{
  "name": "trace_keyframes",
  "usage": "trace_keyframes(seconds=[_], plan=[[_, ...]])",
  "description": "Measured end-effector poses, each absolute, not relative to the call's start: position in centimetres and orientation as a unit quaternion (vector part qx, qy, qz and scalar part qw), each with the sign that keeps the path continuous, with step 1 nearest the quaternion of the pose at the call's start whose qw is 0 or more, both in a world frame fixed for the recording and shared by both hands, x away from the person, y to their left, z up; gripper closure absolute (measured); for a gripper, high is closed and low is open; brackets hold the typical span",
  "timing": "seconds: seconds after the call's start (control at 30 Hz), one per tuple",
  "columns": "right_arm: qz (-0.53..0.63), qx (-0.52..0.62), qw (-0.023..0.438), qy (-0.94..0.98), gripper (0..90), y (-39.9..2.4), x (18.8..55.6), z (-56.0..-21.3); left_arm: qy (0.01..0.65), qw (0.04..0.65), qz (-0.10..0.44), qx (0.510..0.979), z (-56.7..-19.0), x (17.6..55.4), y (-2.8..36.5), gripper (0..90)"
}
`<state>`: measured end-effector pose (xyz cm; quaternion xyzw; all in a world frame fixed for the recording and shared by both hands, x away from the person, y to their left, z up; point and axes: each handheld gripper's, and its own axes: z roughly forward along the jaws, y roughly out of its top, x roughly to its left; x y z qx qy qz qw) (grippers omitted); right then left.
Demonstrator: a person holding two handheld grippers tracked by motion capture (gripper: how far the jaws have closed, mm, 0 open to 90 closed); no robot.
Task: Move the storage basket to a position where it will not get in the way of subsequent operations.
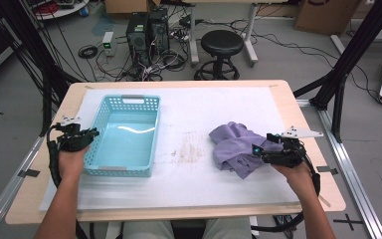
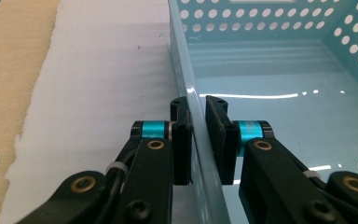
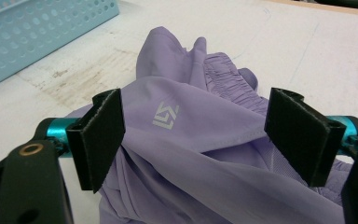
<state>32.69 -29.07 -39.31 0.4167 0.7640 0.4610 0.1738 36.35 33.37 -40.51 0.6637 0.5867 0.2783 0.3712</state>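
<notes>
Gripping basket [image 2: 261,70] wall, nothing inside.

I see purple cloth [image 3: 191,140] cut off at bottom edge of right gripper view. Basket [image 2: 270,70] far wall cut off at top of left gripper view. I can't tell if cloth is shirt or shorts. Logo [image 3: 165,115] too small to read.

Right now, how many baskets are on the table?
1. The blue basket sits on the table's left side, its near-left wall pinched by the left hand-held gripper.
</notes>
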Motion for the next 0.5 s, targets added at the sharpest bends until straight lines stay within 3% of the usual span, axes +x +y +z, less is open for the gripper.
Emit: trace_keyframes(seconds=[0.5], plan=[[0.458, 0.419, 0.174, 0.764, 20.3, -29.1, 32.8, -39.5, 0.606, 0.387, 0.282, 0.636, -40.6, 36.5, 35.7, 81.0]])
